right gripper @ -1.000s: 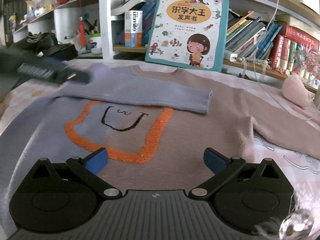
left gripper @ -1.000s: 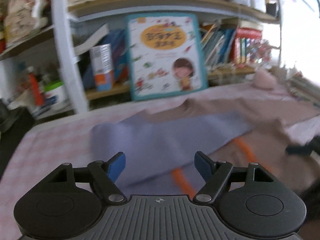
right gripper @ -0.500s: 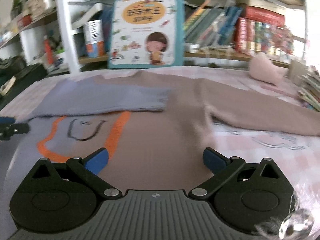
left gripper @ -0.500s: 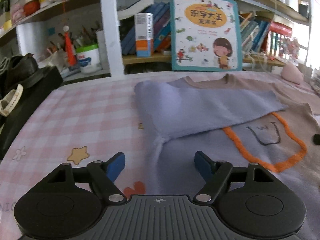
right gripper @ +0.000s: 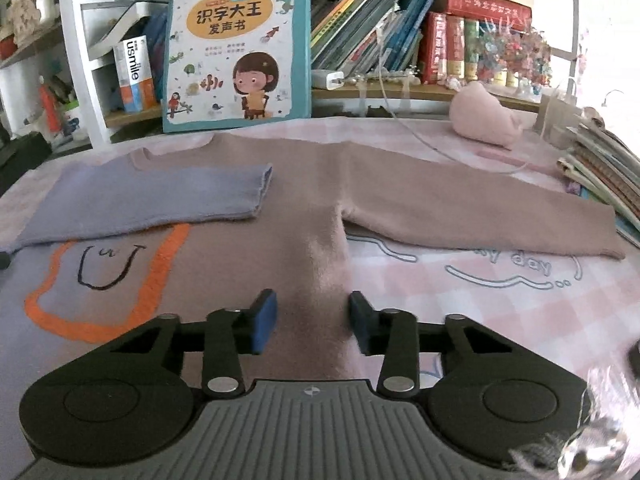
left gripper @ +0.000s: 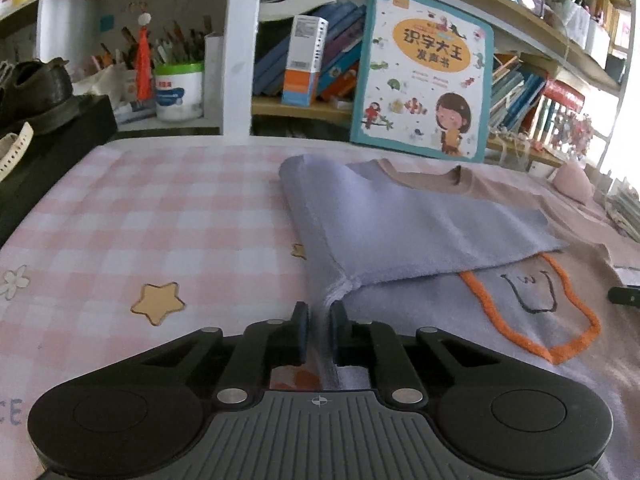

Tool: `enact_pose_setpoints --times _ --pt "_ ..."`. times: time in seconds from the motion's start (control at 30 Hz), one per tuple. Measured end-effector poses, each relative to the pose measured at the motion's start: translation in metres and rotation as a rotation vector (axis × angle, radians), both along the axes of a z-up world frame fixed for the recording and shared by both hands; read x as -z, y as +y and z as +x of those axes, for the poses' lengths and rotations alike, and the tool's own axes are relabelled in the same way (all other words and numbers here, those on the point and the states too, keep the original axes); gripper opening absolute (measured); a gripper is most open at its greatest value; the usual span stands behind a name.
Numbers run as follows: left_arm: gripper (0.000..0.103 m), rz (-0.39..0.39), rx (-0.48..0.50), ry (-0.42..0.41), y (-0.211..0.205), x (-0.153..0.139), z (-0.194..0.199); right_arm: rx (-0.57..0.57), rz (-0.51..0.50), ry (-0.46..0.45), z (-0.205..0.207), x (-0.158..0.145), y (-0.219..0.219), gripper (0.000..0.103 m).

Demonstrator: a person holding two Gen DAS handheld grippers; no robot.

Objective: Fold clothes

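A lilac and dusty-pink sweater (right gripper: 248, 248) with an orange outlined smiley lies flat on the checked cloth. Its lilac sleeve (left gripper: 420, 232) is folded across the chest. The pink sleeve (right gripper: 460, 208) lies stretched out to the right. My left gripper (left gripper: 318, 326) is shut on the sweater's left side edge below the armpit. My right gripper (right gripper: 313, 322) is half closed, its jaws standing either side of the sweater's right side edge (right gripper: 328, 280), with cloth between them but a gap left on each side.
A bookshelf with a large children's book (right gripper: 240, 44) stands behind the table. A pink plush (right gripper: 486, 120) and a stack of books (right gripper: 600, 176) sit at the right. A black box with shoes (left gripper: 40, 120) is at the left.
Both grippers dropped to the sweater's side edges. The left jaws closed on the left edge. The right jaws narrowed around the right edge.
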State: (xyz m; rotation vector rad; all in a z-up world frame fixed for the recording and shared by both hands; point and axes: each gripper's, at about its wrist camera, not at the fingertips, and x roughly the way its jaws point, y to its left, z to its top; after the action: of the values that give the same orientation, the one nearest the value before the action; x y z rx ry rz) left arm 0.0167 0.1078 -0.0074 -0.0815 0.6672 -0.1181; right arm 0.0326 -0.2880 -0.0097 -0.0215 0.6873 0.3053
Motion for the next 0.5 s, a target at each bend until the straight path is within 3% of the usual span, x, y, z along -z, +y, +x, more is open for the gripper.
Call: enact_pose_setpoints --times 0.5 --pt "0.014 0.043 -0.113 -0.002 0.049 0.001 0.039 -0.128 -0.014 -0.012 0.038 -0.002 0.069 0.020"
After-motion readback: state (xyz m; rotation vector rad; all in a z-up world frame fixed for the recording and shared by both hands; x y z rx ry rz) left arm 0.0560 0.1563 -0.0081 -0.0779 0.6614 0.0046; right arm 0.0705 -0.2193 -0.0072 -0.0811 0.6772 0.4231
